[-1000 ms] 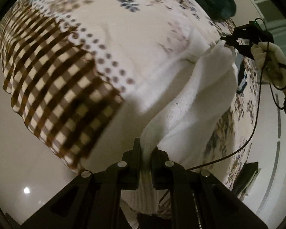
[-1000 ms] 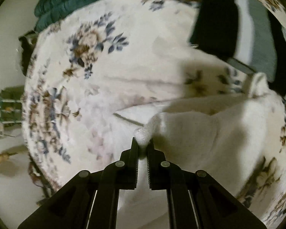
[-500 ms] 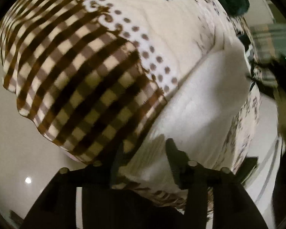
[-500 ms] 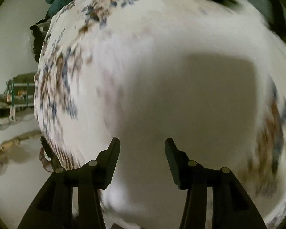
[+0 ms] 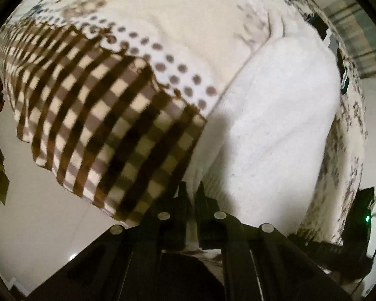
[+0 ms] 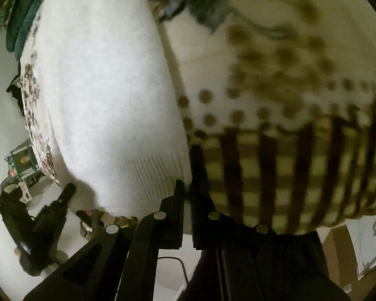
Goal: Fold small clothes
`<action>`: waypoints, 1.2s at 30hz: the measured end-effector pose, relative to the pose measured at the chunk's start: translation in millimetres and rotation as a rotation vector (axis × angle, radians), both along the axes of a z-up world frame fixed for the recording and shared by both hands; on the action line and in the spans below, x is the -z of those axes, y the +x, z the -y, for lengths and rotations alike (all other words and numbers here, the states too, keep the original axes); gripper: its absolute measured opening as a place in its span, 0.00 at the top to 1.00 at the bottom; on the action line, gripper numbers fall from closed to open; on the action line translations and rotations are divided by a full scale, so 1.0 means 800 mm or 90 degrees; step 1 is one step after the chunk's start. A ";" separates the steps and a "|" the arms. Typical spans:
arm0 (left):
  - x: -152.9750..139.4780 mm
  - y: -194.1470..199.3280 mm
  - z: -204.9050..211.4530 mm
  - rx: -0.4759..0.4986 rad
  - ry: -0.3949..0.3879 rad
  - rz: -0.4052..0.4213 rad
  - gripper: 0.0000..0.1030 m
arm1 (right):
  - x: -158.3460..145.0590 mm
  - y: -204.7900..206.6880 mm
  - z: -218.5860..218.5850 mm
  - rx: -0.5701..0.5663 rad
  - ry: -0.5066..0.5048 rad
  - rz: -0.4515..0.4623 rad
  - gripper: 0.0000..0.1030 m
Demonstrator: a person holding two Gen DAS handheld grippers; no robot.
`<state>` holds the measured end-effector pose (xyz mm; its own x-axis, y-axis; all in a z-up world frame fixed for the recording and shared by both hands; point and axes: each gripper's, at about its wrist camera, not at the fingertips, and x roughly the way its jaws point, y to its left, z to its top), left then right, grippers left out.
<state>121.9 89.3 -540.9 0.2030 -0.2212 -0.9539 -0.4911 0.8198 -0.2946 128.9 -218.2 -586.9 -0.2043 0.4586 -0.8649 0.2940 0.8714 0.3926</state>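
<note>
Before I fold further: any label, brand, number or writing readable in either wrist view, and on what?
None readable in either view.
White knit garment: no tag or print showing.
Checked and dotted bedcover: pattern only.
Small green thing on the floor: too blurred to tell.

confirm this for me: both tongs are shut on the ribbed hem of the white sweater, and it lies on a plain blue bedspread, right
Not quite. The bedspread is not plain blue: it is cream with a flower print, a dotted band and a brown checked border, as the left wrist view shows. The rest holds: the left tongs and the right tongs are each shut on the ribbed hem of the white sweater.
</note>
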 end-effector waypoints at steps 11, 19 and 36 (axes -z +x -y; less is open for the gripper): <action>0.004 -0.022 -0.035 -0.034 0.005 0.011 0.96 | -0.009 -0.065 -0.036 -0.119 -0.010 0.024 0.98; 0.066 -0.006 -0.054 -0.032 -0.008 -0.045 0.92 | 0.050 -0.050 -0.104 -0.199 -0.022 -0.012 0.95; -0.074 0.298 -0.033 0.094 -0.041 0.175 0.38 | -0.050 0.148 -0.014 0.036 0.111 0.078 0.33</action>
